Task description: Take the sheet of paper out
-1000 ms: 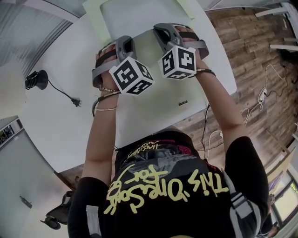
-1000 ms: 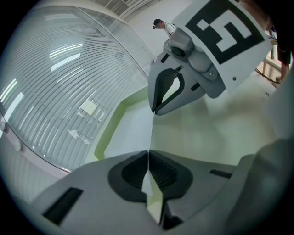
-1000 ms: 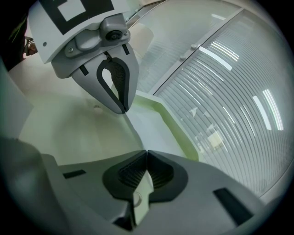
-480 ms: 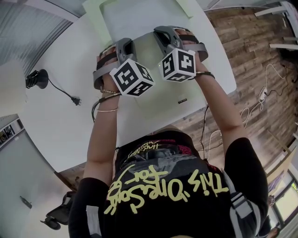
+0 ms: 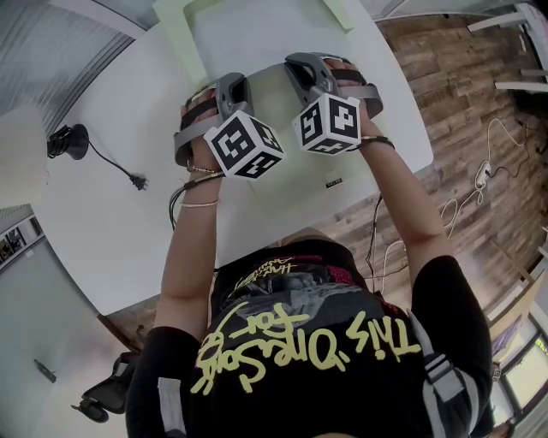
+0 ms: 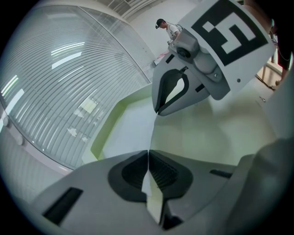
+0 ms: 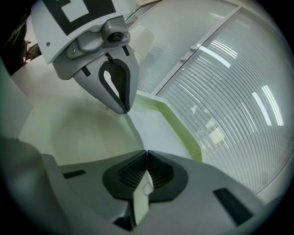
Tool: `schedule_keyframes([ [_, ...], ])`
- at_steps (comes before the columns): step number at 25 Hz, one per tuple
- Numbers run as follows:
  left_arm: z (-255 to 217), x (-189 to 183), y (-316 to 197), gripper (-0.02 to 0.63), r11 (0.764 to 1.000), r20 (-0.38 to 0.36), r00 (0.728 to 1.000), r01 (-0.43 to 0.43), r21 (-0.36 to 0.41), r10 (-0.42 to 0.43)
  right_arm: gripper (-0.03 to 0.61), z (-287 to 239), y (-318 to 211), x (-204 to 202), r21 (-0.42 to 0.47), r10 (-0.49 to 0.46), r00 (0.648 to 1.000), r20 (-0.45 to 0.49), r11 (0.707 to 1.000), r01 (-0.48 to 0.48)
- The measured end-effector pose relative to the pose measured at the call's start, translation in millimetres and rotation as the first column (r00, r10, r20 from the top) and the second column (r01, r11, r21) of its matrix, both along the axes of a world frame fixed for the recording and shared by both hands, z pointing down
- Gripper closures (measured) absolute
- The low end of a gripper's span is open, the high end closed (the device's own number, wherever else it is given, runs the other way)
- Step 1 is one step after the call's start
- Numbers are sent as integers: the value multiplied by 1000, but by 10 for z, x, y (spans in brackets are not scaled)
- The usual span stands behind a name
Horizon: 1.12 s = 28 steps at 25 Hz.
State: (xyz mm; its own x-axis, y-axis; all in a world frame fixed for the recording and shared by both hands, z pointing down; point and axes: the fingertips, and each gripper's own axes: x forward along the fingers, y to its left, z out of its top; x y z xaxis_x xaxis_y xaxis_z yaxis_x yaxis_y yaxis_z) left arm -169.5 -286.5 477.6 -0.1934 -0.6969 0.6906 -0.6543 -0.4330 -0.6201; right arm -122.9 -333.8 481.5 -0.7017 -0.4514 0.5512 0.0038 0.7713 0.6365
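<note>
A light green folder [image 5: 171, 19] lies on the white table [image 5: 103, 214], with a white sheet of paper [image 5: 257, 34] showing in its far half. A pale green translucent layer [image 5: 287, 175], apparently the folder's cover, reaches toward the person. Its raised far edge runs between both grippers. My left gripper [image 6: 148, 156] is shut on that thin edge. My right gripper [image 7: 146, 156] is shut on the same edge, a little farther along. Each gripper shows in the other's view: right gripper [image 6: 158, 112], left gripper [image 7: 125, 111]. In the head view the marker cubes hide both sets of fingertips.
A black plug and cable [image 5: 111, 167] lie on the table at the left. The table's right edge [image 5: 411, 103] borders a wooden floor with loose cables [image 5: 479, 184]. A ribbed glass wall [image 7: 229, 92] stands beyond the folder. A person stands far off [image 6: 167, 30].
Both grippers have drifted very slightly toward the person, still shut on the same edge. Nothing else differs.
</note>
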Motion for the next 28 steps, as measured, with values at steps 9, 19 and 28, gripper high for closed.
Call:
schedule_keyframes([
  [9,16,112,76,601,1000,-21,1000,12,1,-12,569,10,59,98,-6,2,1000,2,1000,-2],
  [19,58,170,163,601,1000,-32,999,20,-3,-21,569,59,156,166,-18,-2,1000,-3,1000,2],
  [28,74,233,267,601,1000,-28,999,14,-9,-14,569,97,281,245,-32,-5,1000,-3,999,5],
])
